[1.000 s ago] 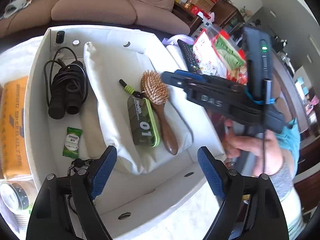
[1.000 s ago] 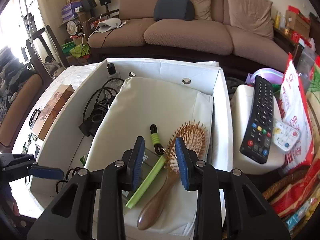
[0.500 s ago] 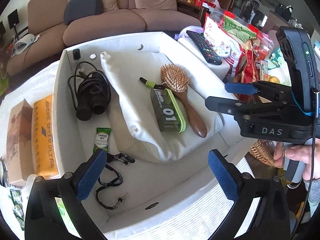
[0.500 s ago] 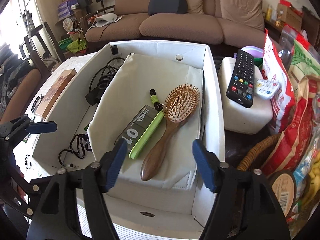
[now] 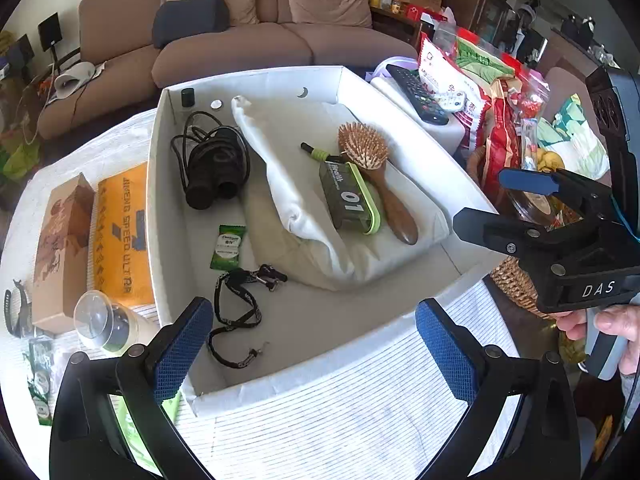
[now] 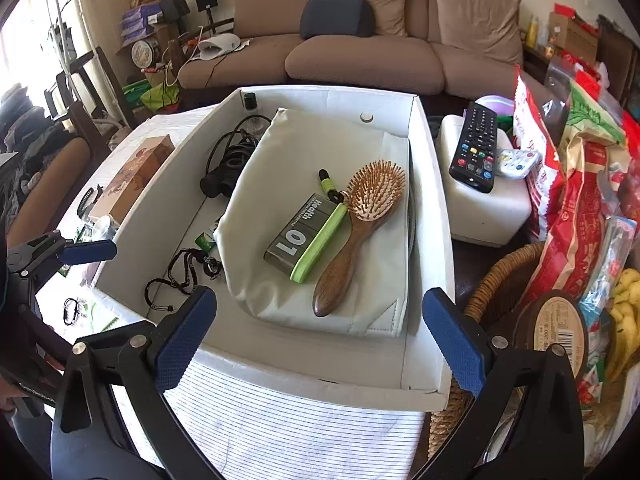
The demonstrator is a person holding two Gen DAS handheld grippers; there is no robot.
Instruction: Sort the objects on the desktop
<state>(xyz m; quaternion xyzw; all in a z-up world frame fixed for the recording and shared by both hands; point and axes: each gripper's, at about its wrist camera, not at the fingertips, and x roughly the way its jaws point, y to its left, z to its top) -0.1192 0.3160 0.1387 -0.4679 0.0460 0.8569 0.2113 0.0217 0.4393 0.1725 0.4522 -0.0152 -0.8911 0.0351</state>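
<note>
The wooden hairbrush [image 6: 356,224] with its round bristly head lies on a pale bag [image 6: 320,208] inside the white box [image 6: 428,216], touching a green case [image 6: 308,236] marked 01. The right gripper [image 6: 320,336] is opening, nothing between its jaws. The left gripper [image 5: 316,344] is wide open and empty.

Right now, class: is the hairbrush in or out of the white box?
In: the hairbrush lies on a pale pouch inside the box.

A brown sofa [image 6: 360,56] with a dark cushion [image 6: 336,16] was seen behind; a wicker basket [image 6: 496,280] and bananas [image 6: 626,312] were placed at right.
</note>
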